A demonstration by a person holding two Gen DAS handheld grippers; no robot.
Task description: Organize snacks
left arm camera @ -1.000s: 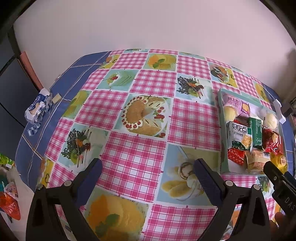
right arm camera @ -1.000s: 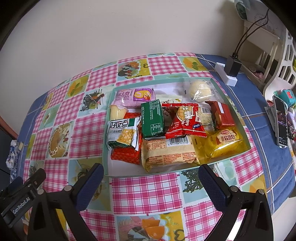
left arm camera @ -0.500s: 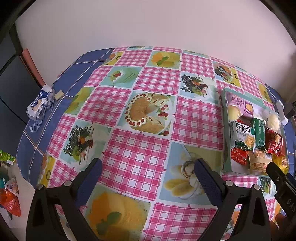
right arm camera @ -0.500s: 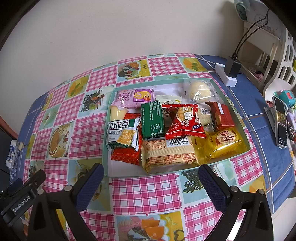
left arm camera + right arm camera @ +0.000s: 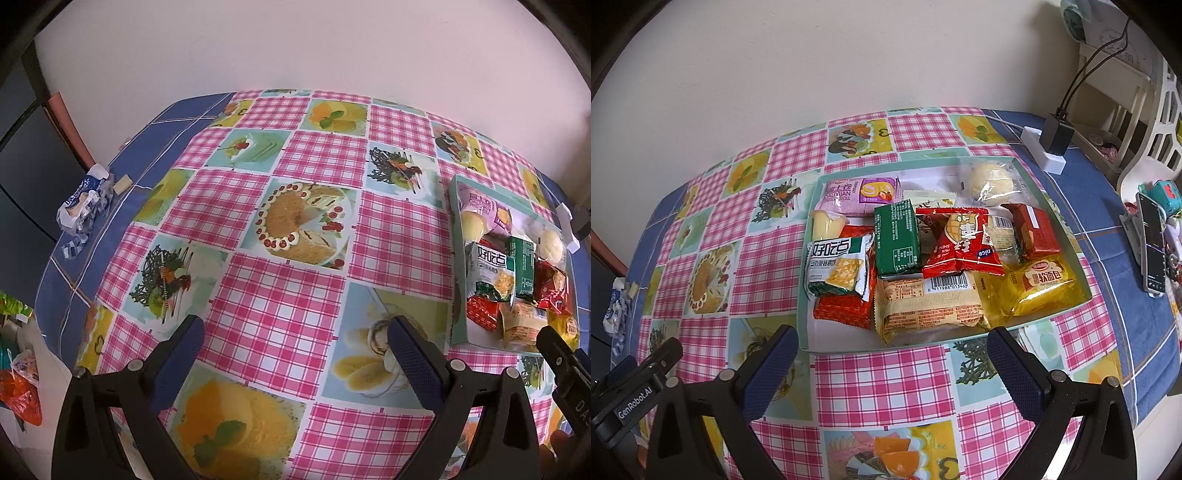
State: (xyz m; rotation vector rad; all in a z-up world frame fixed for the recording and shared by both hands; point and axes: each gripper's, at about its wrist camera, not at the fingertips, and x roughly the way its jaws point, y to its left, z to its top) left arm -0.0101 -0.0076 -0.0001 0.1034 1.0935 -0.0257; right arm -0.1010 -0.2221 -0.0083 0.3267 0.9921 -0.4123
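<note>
A shallow pale green tray (image 5: 807, 338) on the checked tablecloth holds several wrapped snacks: a pink Swiss roll pack (image 5: 857, 194), a green pack (image 5: 897, 240), a red pack (image 5: 960, 243), a yellow bread pack (image 5: 1043, 282) and a round bun (image 5: 991, 181). My right gripper (image 5: 892, 356) is open and empty, hovering just in front of the tray's near edge. My left gripper (image 5: 295, 345) is open and empty over bare tablecloth; the tray (image 5: 456, 332) lies to its right.
A crumpled blue and white wrapper (image 5: 83, 205) lies at the table's left edge. A white power strip with a black charger (image 5: 1054, 144) sits at the back right. A phone on a stand (image 5: 1152, 245) and a white chair (image 5: 1156, 110) are at the right.
Both grippers have pulled back and up slightly, so the table looks a little farther away. Both stay open and empty. The snacks have not moved.
</note>
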